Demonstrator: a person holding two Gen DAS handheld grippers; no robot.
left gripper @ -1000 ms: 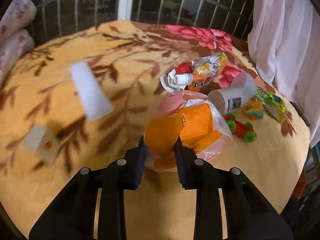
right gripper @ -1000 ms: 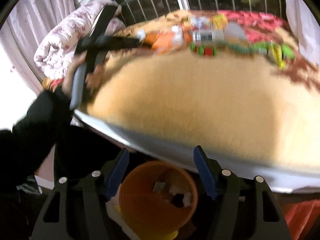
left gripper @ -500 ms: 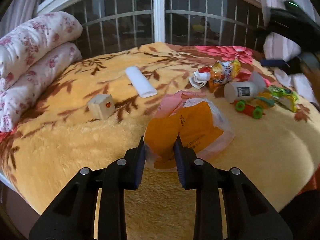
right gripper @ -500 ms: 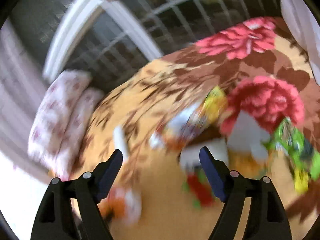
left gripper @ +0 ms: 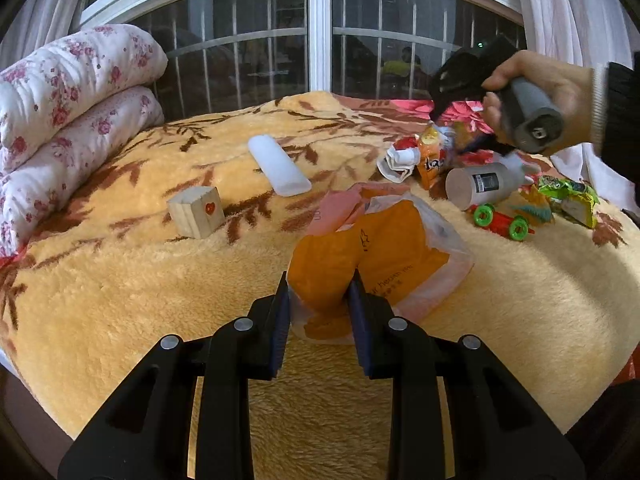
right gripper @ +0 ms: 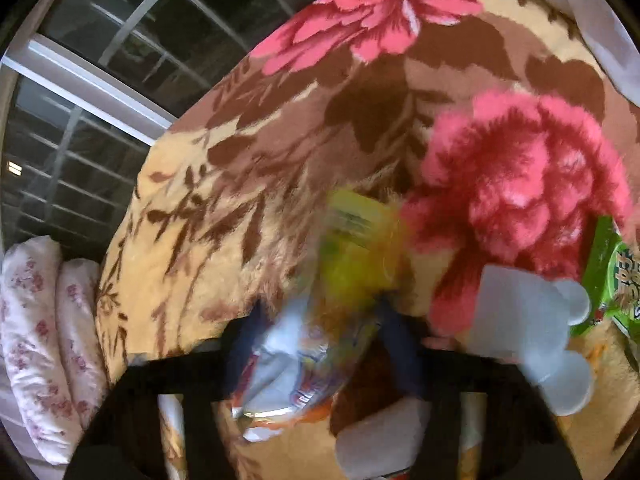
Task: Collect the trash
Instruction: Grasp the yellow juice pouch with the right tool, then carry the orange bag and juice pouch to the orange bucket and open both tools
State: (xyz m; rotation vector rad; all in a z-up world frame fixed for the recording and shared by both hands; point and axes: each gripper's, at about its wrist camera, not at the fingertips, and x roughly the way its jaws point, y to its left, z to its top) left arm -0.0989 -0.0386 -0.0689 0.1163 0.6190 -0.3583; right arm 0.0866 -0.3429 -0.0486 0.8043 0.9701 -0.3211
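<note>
An orange and clear plastic bag (left gripper: 384,248) lies on the yellow plush blanket (left gripper: 120,280); my left gripper (left gripper: 318,304) is shut on its near end. At the far right a hand (left gripper: 532,88) holds my right gripper (left gripper: 460,136) down over a trash pile. In the blurred right wrist view the right gripper (right gripper: 324,320) has its jaws closing, with a yellow and orange snack wrapper (right gripper: 344,248) between the blue pads (right gripper: 394,332) and touching both. That snack wrapper (left gripper: 432,156) sits beside a crumpled white tissue (left gripper: 396,160).
On the blanket lie a wooden cube (left gripper: 196,211), a white roll (left gripper: 278,166), a white bottle (left gripper: 484,184), a red toy car (left gripper: 500,222) and a green wrapper (left gripper: 568,196). Folded floral quilts (left gripper: 60,112) are stacked at the left. A barred window (left gripper: 320,40) stands behind.
My right gripper swung from above an orange bin beside the bed to the trash pile and narrowed around the snack wrapper. The left gripper pulled back early on, still holding the orange bag.
</note>
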